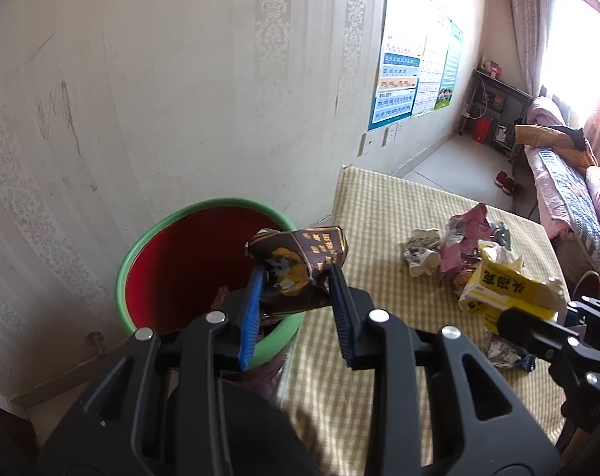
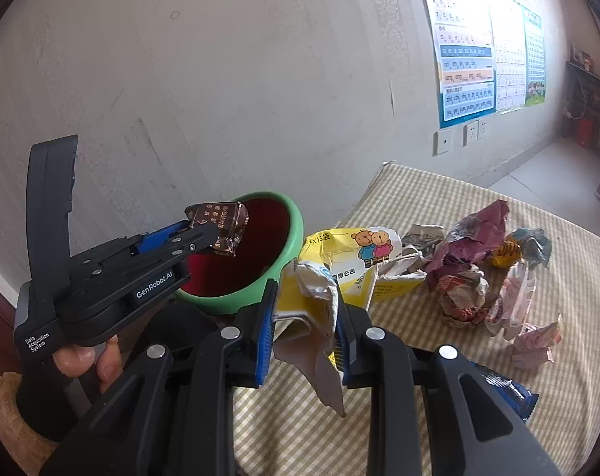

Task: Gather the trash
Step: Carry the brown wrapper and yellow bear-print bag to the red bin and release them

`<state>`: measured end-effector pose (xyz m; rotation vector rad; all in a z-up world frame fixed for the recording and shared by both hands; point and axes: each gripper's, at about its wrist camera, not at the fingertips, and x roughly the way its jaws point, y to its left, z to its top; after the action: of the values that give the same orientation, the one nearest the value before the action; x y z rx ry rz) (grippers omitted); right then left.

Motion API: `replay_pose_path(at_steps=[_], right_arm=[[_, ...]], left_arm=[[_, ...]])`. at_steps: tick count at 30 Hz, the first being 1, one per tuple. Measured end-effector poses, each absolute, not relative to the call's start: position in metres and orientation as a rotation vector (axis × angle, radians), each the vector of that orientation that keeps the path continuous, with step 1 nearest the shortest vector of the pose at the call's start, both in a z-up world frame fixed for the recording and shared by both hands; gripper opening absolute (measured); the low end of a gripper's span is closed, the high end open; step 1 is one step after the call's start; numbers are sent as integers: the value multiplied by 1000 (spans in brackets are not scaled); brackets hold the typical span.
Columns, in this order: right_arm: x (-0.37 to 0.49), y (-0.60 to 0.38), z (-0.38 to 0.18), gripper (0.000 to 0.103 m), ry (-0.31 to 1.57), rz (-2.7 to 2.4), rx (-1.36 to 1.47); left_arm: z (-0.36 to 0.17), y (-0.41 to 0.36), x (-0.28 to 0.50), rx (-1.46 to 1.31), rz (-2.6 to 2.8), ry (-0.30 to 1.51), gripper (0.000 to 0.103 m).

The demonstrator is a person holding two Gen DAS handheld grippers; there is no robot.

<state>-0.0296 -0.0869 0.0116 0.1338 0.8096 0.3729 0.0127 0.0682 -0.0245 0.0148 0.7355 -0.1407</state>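
Observation:
My left gripper (image 1: 296,277) is shut on a crumpled brown wrapper (image 1: 300,261) and holds it over the near rim of a green bin with a red inside (image 1: 173,261). It also shows in the right wrist view (image 2: 216,234), with the wrapper (image 2: 220,222) above the bin (image 2: 296,230). My right gripper (image 2: 306,297) is shut on a torn yellow and white carton (image 2: 339,261), lifted just above the checked table (image 2: 419,357), right of the bin. The carton also shows in the left wrist view (image 1: 506,285).
Several crumpled wrappers lie in a pile (image 2: 478,261) on the table's far right. A blue packet (image 2: 506,392) lies near the front right. The wall stands close behind the bin. A bed (image 1: 570,182) lies beyond the table.

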Motion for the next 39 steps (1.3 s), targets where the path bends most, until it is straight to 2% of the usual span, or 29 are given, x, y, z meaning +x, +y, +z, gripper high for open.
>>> replay_pose_path(at_steps=[39], right_arm=[[49,1,-14,25,866,558,45]], left_arm=[[-63,163,61,-39,37,828,31]])
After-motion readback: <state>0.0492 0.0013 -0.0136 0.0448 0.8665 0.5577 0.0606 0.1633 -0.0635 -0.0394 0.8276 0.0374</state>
